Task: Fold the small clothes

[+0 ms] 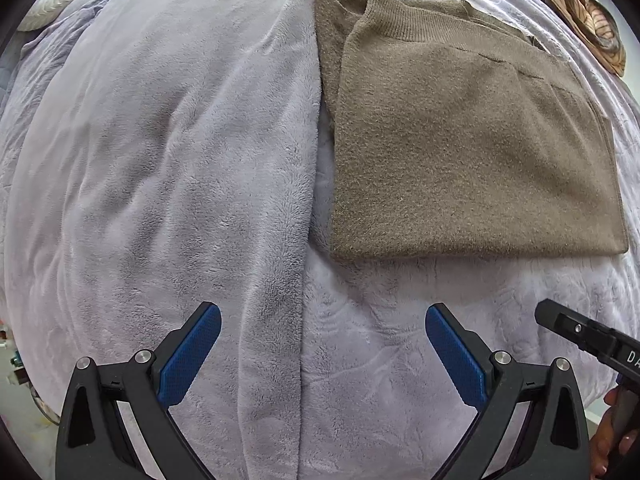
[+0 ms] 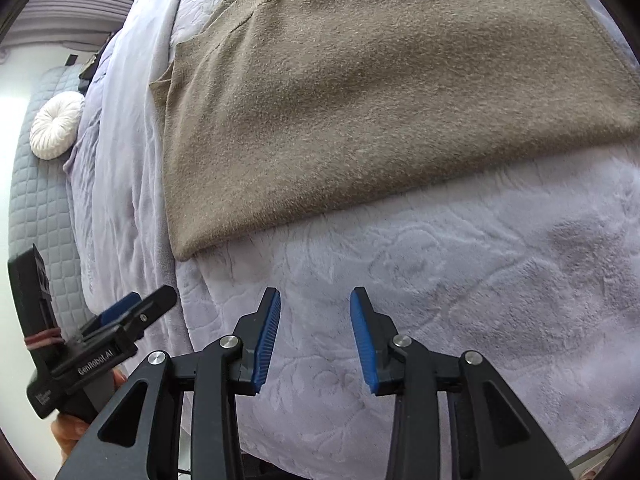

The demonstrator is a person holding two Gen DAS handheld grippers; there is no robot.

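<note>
Left wrist view: we see the left tool [image 1: 323, 320] pointing down at the bed [image 1: 380, 360], its blue pads [image 1: 192, 356] spread wide and released, with nothing between them. Under the tool lies a pale lilac fleece blanket [image 1: 160, 160], whose folded edge runs from between the pads away toward the top of the view. The olive-brown knit sweater [image 1: 460, 140] lies folded flat on the bed ahead of the tool and to its right side, clear of both pads. Its ribbed neckband [image 1: 408, 20] is at the far end, and its near folded edge lies just ahead of the right pad. The tip of the right tool [image 1: 560, 322] enters from the lower right, with part of a person's hand [image 1: 612, 440] behind it.

Right wrist view: we see the right tool [image 2: 315, 300] tilted down over the embossed bedcover [image 2: 440, 280]. Its pads [image 2: 268, 344] stand partly apart, released, with only bedcover visible between them. The sweater [image 2: 360, 100] lies ahead of this tool, apart from the pads, its near corner ahead and to the left. The left tool [image 2: 144, 306] appears at the lower left, held by a hand [image 2: 72, 436]. A round white cushion [image 2: 56, 126] rests far off to the left, beside a grey quilted surface [image 2: 44, 208].
</note>
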